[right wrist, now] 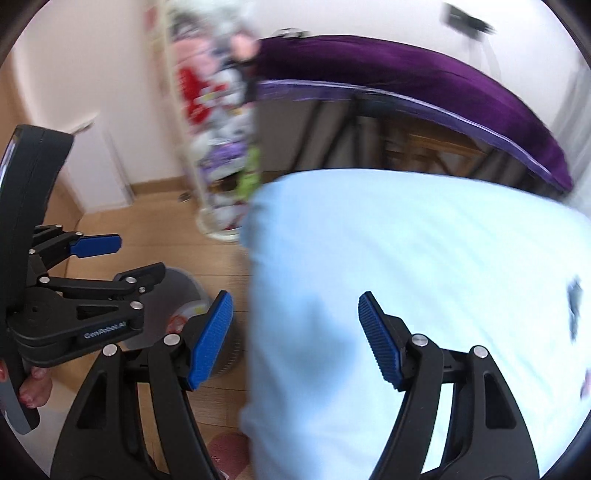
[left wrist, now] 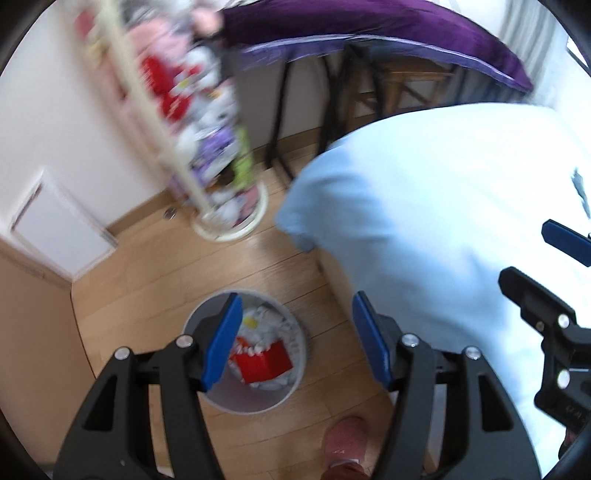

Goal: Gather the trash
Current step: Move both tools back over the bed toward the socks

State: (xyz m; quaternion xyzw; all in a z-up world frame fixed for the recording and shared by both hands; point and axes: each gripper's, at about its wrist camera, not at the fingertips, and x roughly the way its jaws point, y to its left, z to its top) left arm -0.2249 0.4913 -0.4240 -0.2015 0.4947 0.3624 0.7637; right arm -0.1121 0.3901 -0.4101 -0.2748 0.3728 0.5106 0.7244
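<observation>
A grey round bin [left wrist: 297,349] stands on the wooden floor beside the bed. It holds crumpled white paper [left wrist: 266,317] and a red carton [left wrist: 266,363]. My left gripper [left wrist: 295,302] hangs above the bin, open, with nothing between its blue pads. My right gripper [right wrist: 295,299] is open and empty too, over the edge of the light blue bed [right wrist: 406,258]. In the right wrist view the left gripper [right wrist: 140,254] is at the left, over the bin [right wrist: 184,288]. A small dark scrap [right wrist: 574,295] lies on the sheet at the far right, blurred.
A tall white rack [left wrist: 207,147] full of colourful items stands on a round base by the wall. Behind the bed is a table under a purple cloth [left wrist: 369,26], with a wooden chair [left wrist: 406,81] beneath. A foot in a pink slipper [left wrist: 345,439] is near the bin.
</observation>
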